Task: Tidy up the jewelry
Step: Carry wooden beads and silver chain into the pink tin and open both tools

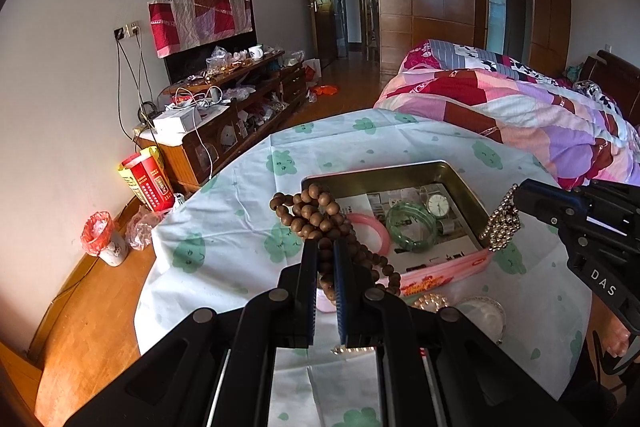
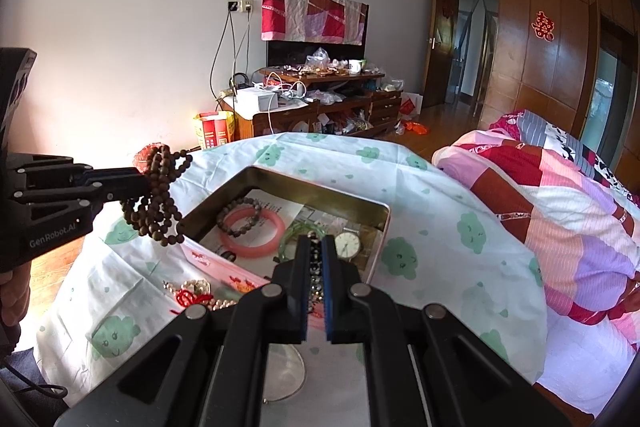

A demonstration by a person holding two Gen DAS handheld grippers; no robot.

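Bedroom setting, with a round table under a pale cloth (image 1: 240,227) printed with green blobs. Clamped between the left gripper (image 1: 326,247) jaws is a long strand of wooden beads (image 1: 316,211), matte brown and round, looped several times and held up just beside the tin's near-left corner. The right gripper (image 2: 316,247) is closed on a metallic bead chain (image 1: 500,223), shiny and small-beaded, dangling over the tin's right rim. The open tin (image 2: 288,183), brassy walls, paper-lined, already holds a smooth pink bangle (image 2: 256,235), a translucent green bangle (image 1: 412,223) and a watch (image 2: 347,245). Looks like mid-transfer; next, both strands probably need lowering inside and releasing without snagging the rim. More bits are left on the cloth.
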